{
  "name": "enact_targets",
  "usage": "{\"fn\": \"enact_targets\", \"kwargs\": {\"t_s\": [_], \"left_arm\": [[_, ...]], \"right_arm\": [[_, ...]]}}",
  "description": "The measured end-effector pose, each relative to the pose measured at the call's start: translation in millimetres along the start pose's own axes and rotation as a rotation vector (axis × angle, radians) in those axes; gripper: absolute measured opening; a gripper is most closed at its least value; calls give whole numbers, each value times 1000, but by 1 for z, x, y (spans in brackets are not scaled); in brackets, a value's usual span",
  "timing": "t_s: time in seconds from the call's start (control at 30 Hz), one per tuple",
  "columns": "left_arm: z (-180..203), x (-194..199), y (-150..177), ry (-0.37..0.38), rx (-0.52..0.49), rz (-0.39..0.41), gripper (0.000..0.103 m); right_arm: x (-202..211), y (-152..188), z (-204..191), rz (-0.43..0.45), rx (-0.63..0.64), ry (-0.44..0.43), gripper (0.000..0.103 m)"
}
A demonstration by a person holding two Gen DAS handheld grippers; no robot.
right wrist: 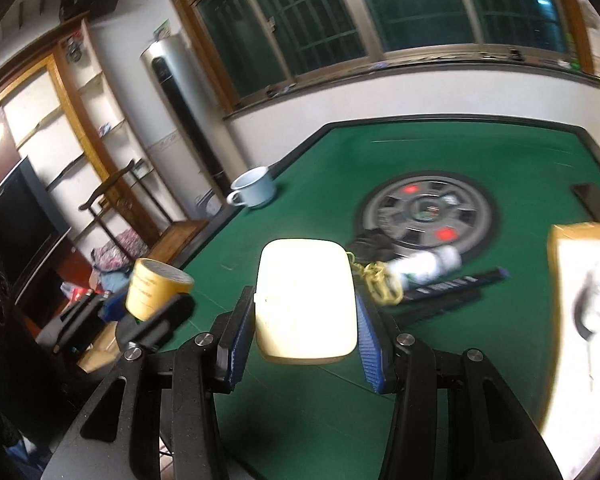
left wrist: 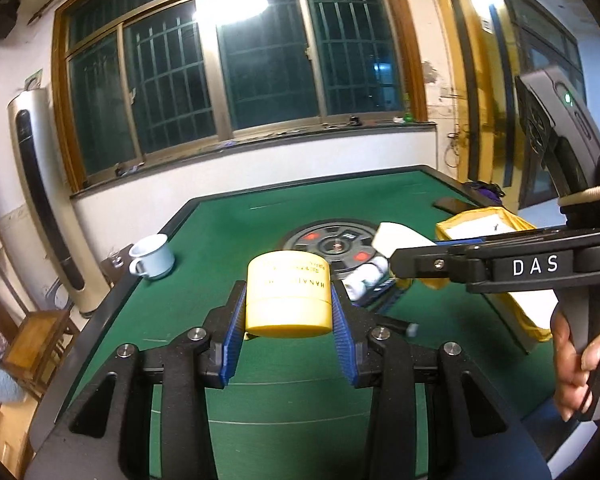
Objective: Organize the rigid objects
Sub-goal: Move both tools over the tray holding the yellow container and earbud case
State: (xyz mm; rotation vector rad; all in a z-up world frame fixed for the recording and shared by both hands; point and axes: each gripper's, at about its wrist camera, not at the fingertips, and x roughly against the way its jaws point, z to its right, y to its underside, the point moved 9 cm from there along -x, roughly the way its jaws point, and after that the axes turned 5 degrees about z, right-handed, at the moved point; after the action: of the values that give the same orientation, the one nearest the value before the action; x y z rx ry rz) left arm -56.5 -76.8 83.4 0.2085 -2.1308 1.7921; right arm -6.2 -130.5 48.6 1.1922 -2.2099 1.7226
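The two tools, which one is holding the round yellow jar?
The left tool grips the yellow jar between its blue pads. The right tool holds a pale, flat rounded box instead.

A wide barred window (left wrist: 227,68) fills the far wall, dark outside, with a lamp's glare (left wrist: 235,10) on the glass. A tall air conditioner (left wrist: 43,200) stands at its left. Nearer left are a wooden chair (left wrist: 39,340), shelves (right wrist: 59,120) and a dark screen (right wrist: 15,224). White walls (left wrist: 259,176).

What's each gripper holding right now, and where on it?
Left gripper clamps the yellow round jar across its sides. Right gripper clamps the cream rounded box by its two long sides.
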Motion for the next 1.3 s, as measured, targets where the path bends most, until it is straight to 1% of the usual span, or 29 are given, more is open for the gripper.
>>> {"fn": "enact_targets", "kwargs": {"t_s": [0.17,0.4,0.63,0.73,0.87,1.07,1.3], "left_arm": [[21,12,-5,42,-6,-8,38],[42,24,-12,61,-26,5,38],[54,34,-20,60,-56,40,38],[58,35,-20,62,-67,39,38],[70,35,-21,83,-75,35,38],[95,30,-22,118,-101,26,38],[136,17,-20,207,-118,-5,38]], "right_arm": [[29,3,25,35,-41,21,42],[63,2,35,96,-50,19,42],[83,1,39,132,-48,13,42],[91,2,42,146,-49,11,42],[98,3,50,160,-57,18,42],[118,8,81,182,-99,58,42],[145,17,124,220,-153,118,42]]}}
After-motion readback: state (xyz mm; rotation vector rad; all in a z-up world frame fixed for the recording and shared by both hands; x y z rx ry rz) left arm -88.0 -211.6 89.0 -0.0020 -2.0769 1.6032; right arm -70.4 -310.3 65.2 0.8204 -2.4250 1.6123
